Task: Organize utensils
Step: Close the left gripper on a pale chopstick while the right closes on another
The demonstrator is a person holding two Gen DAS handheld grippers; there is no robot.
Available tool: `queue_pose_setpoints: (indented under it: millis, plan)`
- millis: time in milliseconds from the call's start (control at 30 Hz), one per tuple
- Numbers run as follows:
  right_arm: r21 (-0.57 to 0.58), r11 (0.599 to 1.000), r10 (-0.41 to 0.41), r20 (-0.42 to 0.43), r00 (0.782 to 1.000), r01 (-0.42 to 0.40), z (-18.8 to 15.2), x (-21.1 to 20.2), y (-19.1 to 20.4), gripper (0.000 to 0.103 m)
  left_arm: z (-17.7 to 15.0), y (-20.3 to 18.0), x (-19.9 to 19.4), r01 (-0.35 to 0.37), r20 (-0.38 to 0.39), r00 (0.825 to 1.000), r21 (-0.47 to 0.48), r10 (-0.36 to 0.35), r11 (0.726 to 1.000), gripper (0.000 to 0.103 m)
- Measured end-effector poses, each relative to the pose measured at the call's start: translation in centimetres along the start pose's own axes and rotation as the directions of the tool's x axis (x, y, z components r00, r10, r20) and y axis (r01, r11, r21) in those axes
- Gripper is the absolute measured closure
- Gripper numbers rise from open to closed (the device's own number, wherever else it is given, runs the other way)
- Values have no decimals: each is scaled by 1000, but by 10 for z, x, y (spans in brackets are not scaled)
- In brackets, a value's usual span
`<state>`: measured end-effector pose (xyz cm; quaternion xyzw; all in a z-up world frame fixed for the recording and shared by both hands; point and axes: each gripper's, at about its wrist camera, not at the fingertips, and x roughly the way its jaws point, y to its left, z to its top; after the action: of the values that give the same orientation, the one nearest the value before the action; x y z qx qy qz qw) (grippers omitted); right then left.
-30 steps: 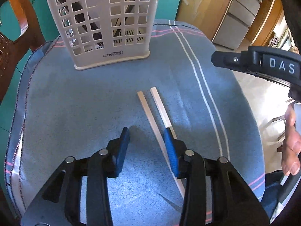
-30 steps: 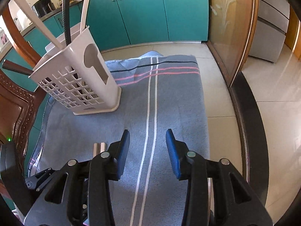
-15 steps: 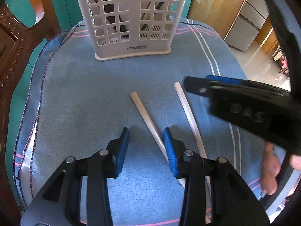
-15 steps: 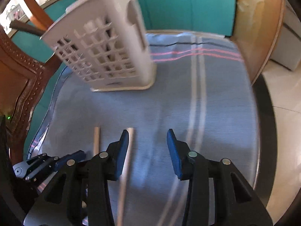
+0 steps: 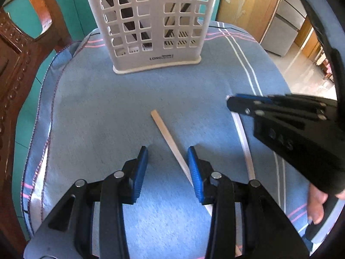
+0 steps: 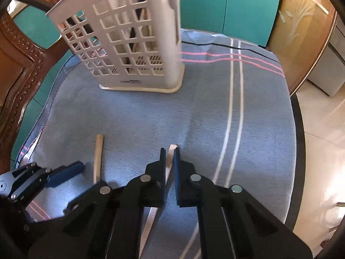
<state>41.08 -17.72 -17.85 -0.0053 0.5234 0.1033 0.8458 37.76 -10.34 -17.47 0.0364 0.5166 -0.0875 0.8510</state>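
Two pale wooden chopsticks lie on the blue striped cloth [image 5: 107, 108] in front of a white lattice utensil basket [image 5: 151, 21] [image 6: 129, 43] that holds several dark utensils. My left gripper [image 5: 167, 151] hangs open over the left chopstick [image 5: 166, 133] [image 6: 98, 157], which runs under its right finger; the pads do not press it. My right gripper [image 6: 170, 151] [image 5: 232, 105] is shut on the upper end of the right chopstick [image 6: 151, 218] [image 5: 243, 142], which still rests on the cloth.
A carved wooden chair [image 5: 17, 54] [image 6: 17, 54] stands close on the left. Teal cabinets [image 6: 215, 0] are behind the table. The cloth's right edge drops to a tiled floor [image 6: 319, 129]. A person's hand [image 5: 317, 200] holds the right gripper.
The right gripper came in from the right, sank over the right chopstick and shut on it. The two chopsticks now lie farther apart. The left gripper stayed put and open.
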Motion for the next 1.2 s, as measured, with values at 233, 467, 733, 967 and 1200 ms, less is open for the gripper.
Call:
queue_pose_setpoints:
  millis: [233,467,733,967,1200]
  plan:
    - [-12,1000,9,-20,1000,-9,-5,3,-5,87,4,1,0,-17,-1,1000,-2,17,1000,64]
    - [-37,999,-40,-16,999,40,-3,13,18,89,2,-1,-2,-6,0,1000,16,6,1000,86]
    - [-8,1000,13,-8,1000,-13,-5,10,24,95,0,4,-5,3,-3,1000,10,-3,1000,96]
    - [-49,999,8,-13,1000,-9,-7,1,27,96,0,2,-4,5,-9,1000,21,-4,1000,96]
    - [-70,997,-27,-24,999,25,-21,-4,35,78,3,1,-1,-13,-5,1000,47,13,999,92]
